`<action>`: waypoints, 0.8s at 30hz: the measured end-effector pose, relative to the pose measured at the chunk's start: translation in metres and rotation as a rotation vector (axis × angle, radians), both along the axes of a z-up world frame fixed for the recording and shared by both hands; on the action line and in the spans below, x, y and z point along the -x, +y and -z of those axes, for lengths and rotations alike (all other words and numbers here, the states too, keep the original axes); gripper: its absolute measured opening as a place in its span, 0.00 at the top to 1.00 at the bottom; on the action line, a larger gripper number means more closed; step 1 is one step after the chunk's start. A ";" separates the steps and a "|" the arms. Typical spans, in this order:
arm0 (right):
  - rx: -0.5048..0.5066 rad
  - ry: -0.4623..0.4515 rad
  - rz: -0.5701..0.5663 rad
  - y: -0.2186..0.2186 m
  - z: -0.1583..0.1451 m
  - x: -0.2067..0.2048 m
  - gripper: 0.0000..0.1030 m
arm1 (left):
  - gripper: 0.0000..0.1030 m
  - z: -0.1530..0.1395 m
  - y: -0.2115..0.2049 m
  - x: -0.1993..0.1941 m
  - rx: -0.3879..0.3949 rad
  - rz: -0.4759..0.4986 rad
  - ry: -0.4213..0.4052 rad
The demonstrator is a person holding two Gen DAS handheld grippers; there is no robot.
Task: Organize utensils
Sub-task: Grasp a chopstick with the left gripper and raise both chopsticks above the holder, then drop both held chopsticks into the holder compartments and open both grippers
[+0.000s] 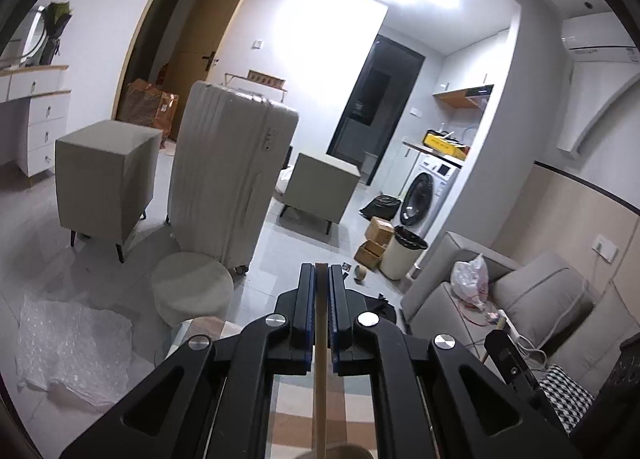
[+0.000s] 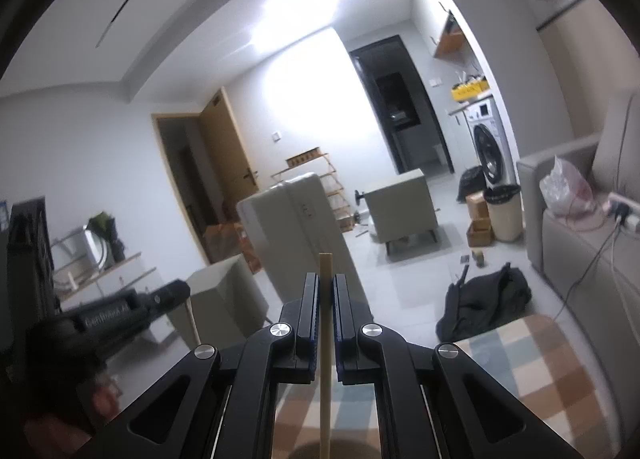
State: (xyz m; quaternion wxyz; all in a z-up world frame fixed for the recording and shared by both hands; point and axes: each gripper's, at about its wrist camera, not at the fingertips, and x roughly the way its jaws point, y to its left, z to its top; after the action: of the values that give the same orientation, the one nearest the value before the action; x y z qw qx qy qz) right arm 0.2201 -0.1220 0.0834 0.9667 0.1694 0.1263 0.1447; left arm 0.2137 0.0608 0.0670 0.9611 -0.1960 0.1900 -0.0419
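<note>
My left gripper (image 1: 322, 271) is shut on a thin wooden stick (image 1: 320, 359), a chopstick by its look, which runs between the blue pads down to a round brown opening (image 1: 340, 453) at the bottom edge. My right gripper (image 2: 327, 279) is shut on a second wooden stick (image 2: 325, 359) whose tip stands above the fingertips. Its lower end reaches a dark round shape (image 2: 340, 451) at the bottom edge. Both grippers point out into the room, raised over a checked surface (image 2: 520, 371). The left gripper's black body (image 2: 120, 315) shows at the left of the right wrist view.
A white suitcase (image 1: 232, 179), two grey cube cabinets (image 1: 104, 175), a round stool (image 1: 192, 291) and bubble wrap (image 1: 72, 347) are on the floor. A grey sofa (image 1: 520, 299) is at right, with a black bag (image 2: 484, 303), bin (image 2: 504, 211) and washing machine (image 2: 486, 143) beyond.
</note>
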 end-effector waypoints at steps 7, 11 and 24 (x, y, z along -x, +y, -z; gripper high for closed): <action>-0.023 0.026 0.045 -0.005 0.028 -0.026 0.95 | 0.98 0.010 -0.005 -0.006 -0.042 0.013 -0.017; -0.011 0.020 0.057 0.000 0.035 -0.029 0.95 | 0.98 0.012 -0.019 -0.007 -0.090 0.048 -0.027; 0.057 0.040 0.018 -0.002 0.049 -0.009 0.94 | 0.98 0.005 -0.020 0.008 -0.145 0.098 -0.028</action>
State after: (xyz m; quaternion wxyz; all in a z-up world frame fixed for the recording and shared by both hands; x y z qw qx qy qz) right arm 0.2288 -0.1242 0.0340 0.9696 0.1459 0.1481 0.1288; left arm 0.2059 0.0411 0.0616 0.9722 -0.1155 0.1885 -0.0777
